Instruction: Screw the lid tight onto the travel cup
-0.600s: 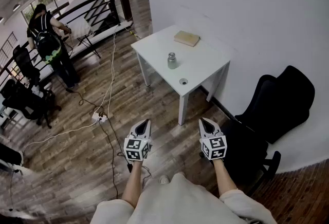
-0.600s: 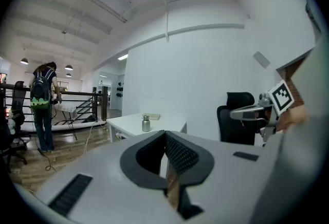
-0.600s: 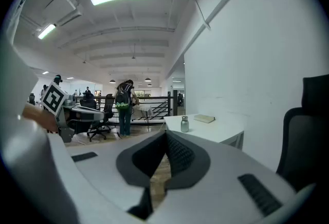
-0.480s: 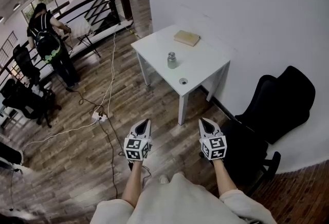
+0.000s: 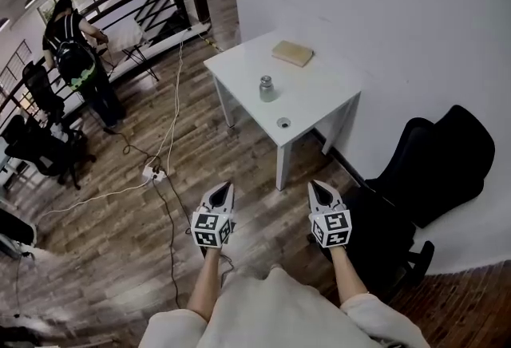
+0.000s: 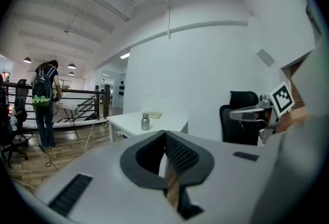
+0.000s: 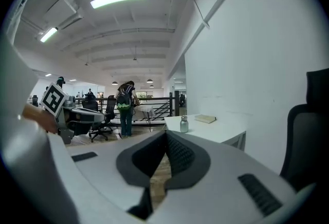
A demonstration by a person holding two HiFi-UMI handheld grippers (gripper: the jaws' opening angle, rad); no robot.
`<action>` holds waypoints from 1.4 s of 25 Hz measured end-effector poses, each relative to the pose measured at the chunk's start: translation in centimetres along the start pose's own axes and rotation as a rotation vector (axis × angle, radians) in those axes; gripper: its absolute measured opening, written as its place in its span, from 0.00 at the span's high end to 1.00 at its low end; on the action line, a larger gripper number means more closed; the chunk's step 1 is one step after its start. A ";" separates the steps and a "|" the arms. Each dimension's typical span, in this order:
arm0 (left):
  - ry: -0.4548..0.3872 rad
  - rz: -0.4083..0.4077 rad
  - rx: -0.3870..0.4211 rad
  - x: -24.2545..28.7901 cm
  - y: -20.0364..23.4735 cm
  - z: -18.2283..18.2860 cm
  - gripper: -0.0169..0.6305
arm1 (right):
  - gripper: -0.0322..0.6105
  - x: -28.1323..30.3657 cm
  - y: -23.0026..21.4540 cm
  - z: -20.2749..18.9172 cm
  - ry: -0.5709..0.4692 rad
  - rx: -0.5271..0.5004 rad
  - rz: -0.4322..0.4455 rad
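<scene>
White worktop (image 5: 319, 91) ahead. Both grippers, left gripper (image 5: 226, 187) and right gripper (image 5: 314, 186), hang over the wood floor (image 5: 112, 231), well short of it — jaws together, empty. The travel cup (image 5: 267, 88) stands mid-worktop; the lid (image 5: 283, 124) lies apart, nearer the front edge.

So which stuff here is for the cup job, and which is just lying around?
For the job: small silver metal travel cup; little round grey lid; both on the white square table.
Just lying about: flat tan book; black office chair; white power strip on the floor.
</scene>
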State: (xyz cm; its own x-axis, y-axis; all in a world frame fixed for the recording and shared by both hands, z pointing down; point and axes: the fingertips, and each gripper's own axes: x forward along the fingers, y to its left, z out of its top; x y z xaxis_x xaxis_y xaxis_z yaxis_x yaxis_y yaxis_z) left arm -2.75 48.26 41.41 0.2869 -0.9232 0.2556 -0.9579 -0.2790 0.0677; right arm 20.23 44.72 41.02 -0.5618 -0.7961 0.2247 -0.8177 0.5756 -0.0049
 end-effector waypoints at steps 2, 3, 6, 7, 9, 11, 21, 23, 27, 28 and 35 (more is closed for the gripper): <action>0.005 0.002 -0.002 0.6 -0.1 -0.1 0.96 | 0.95 0.4 -0.5 -0.1 0.002 -0.001 0.001; 0.007 0.002 -0.002 0.9 -0.2 -0.2 0.96 | 0.95 0.7 -0.7 -0.2 0.004 0.001 0.001; 0.012 0.002 -0.005 1.9 -0.1 -0.3 0.96 | 0.95 1.6 -1.3 -0.4 0.006 0.004 0.006; 0.014 0.002 -0.006 2.4 0.0 -0.3 0.96 | 0.95 2.0 -1.5 -0.4 0.005 0.005 0.009; 0.017 -0.001 -0.006 3.4 0.4 -0.2 0.96 | 0.95 3.0 -1.9 -0.1 0.007 0.005 0.013; 0.020 -0.005 -0.007 4.5 1.0 0.1 0.96 | 0.95 4.1 -2.2 0.2 0.009 0.003 0.013; 0.016 -0.063 -0.012 14.1 5.6 1.6 0.96 | 0.95 13.2 -5.3 1.6 0.018 -0.011 -0.012; 0.019 -0.075 -0.017 16.3 7.0 2.2 0.96 | 0.95 15.6 -5.8 2.1 0.026 -0.012 -0.018; 0.019 -0.092 -0.030 20.7 10.3 3.8 0.96 | 0.95 20.5 -6.9 3.5 0.035 -0.010 -0.035; 0.019 -0.099 -0.030 21.8 11.1 4.2 0.96 | 0.95 21.8 -7.2 3.8 0.037 -0.008 -0.040; 0.024 -0.146 -0.033 28.8 16.6 6.4 0.96 | 0.95 29.6 -8.8 6.2 0.046 -0.013 -0.077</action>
State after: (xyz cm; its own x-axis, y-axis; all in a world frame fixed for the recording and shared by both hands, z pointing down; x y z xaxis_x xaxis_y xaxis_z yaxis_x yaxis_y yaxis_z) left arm -10.33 15.41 43.76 0.4229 -0.8670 0.2634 -0.9061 -0.4003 0.1371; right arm 10.03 14.88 41.66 -0.4905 -0.8291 0.2683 -0.8566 0.5153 0.0264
